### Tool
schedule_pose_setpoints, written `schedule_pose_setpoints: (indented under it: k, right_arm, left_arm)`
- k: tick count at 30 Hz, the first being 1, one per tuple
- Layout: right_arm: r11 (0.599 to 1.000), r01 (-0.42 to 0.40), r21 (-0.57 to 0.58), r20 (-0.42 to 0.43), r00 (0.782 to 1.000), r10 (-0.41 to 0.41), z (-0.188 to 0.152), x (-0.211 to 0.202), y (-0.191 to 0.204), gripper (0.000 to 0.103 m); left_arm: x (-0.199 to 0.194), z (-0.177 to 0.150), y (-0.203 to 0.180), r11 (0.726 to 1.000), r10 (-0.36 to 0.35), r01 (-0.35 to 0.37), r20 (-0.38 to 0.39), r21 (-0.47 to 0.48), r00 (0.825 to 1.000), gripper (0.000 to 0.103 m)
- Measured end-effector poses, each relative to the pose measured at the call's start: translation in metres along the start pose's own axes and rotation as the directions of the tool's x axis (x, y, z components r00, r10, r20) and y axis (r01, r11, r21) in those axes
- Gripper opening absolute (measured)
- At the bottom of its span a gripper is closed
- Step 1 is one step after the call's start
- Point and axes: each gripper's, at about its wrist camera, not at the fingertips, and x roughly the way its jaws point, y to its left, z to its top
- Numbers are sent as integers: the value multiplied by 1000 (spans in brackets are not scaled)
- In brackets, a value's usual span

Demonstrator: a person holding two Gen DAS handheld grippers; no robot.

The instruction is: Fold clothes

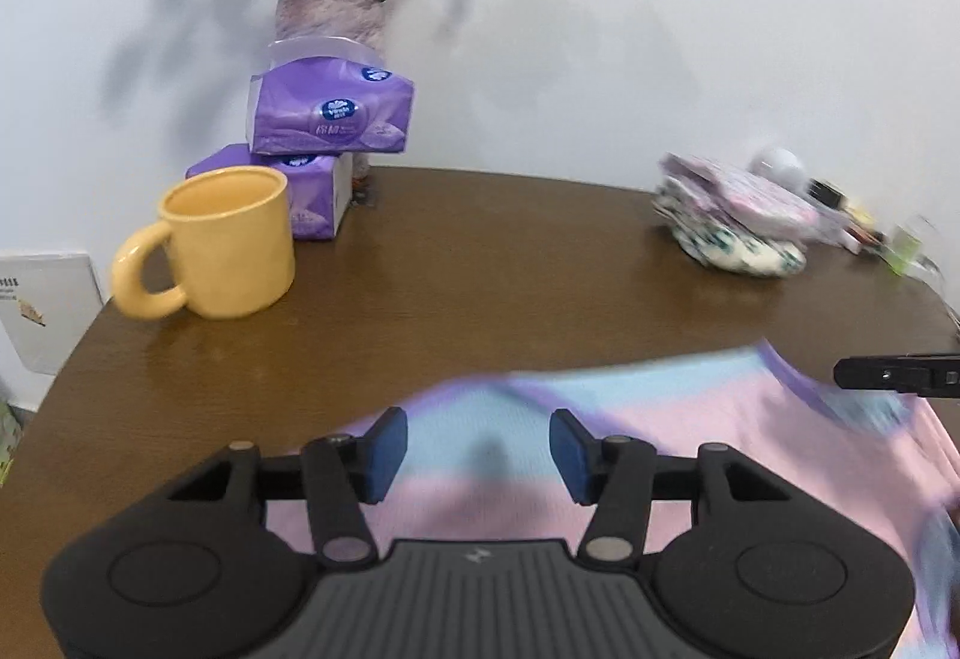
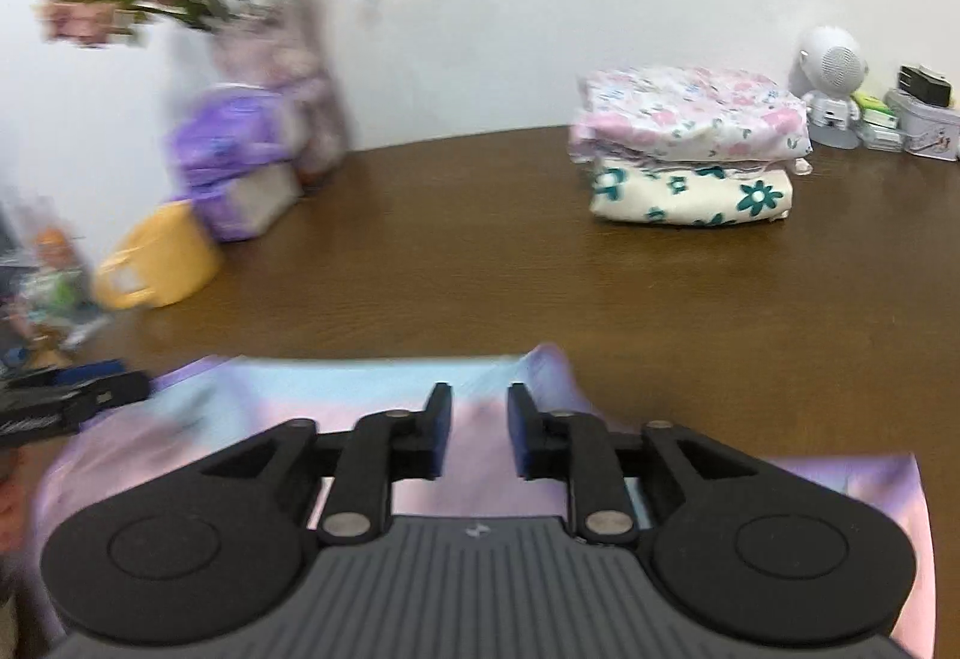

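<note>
- The left gripper (image 1: 478,455) hangs with its blue-padded jaws well apart and nothing between them.
- The right gripper (image 2: 478,431) has a narrower gap, and no cloth is caught there either.
- Directly beneath both lies the pastel pink, blue and lilac knit garment (image 1: 660,419), spread at the near edge of the brown wooden table (image 1: 480,263), its long axis running side to side between the two hands; neither is clearly nearer.
- Its far hem (image 2: 360,362) faces open tabletop, so a fold away from the person looks unobstructed.
- Further off: a yellow ceramic mug (image 1: 222,239) and purple tissue packs (image 1: 330,113) far left, a stack of folded floral clothes (image 2: 690,149) far right.
</note>
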Motion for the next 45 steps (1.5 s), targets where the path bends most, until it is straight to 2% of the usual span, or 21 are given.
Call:
schedule_pose_setpoints:
  k: [2, 7, 11, 16, 19, 24, 28, 29, 31, 33, 34, 35, 39, 40, 45]
  right_arm:
    - [998, -39, -39, 2, 999, 40, -23, -28, 11, 32]
    - [990, -85, -115, -25, 996, 83, -89, -72, 37, 32]
    - [986, -28, -163, -33, 999, 23, -126, -81, 50, 32]
    - [982, 16, -186, -35, 999, -23, -146, -93, 56, 31]
    - [979, 46, -200, -31, 998, -53, -154, -101, 60, 30]
    - [975, 78, -207, 0, 997, -80, -162, -105, 64, 30]
    - [990, 25, -141, 19, 1000, -23, -158, -108, 57, 33]
    - [993, 22, -119, 33, 999, -18, -155, -109, 54, 40]
    - [995, 40, -90, 75, 997, -33, -151, -112, 49, 49]
    - [993, 83, -84, 116, 991, -73, -147, -111, 48, 54]
    - [993, 95, -76, 124, 989, -85, -145, -108, 47, 61]
    - [992, 107, -68, 133, 986, -97, -143, -105, 46, 68]
    - [990, 139, -37, 143, 981, -133, -137, -93, 40, 78]
    - [989, 145, -36, 141, 980, -139, -136, -90, 39, 84]
    - [978, 197, -62, 129, 974, -188, -133, -78, 35, 98]
  left_arm:
    - [-18, -19, 0, 1000, -3, 3, -11, 22, 1000, 52]
    - [-43, -59, 2, 999, 41, -40, -27, 36, 999, 51]
    - [-45, -76, 5, 995, 90, -87, -51, 48, 995, 51]
    - [-47, -83, 10, 990, 137, -135, -41, 37, 990, 50]
    - [-48, -86, 11, 987, 160, -159, -24, 28, 987, 52]
    - [-47, -88, 11, 983, 181, -181, -2, 15, 984, 53]
    - [-51, -84, 10, 986, 164, -164, 2, -33, 986, 53]
    - [-54, -83, 8, 988, 146, -145, 18, -46, 989, 55]
    - [-60, -81, -2, 994, 104, -100, 63, -53, 993, 75]
    - [-61, -80, -19, 997, 77, -74, 85, -37, 993, 86]
    - [-61, -80, -27, 998, 64, -62, 94, -28, 993, 89]
    - [-61, -79, -36, 999, 51, -49, 103, -19, 993, 89]
    - [-49, -82, -66, 1000, 2, -2, 64, 0, 998, 94]
    - [-45, -82, -72, 1000, -5, 5, 50, 5, 999, 94]
    - [-26, -84, -86, 1000, -7, 7, -13, -6, 1000, 94]
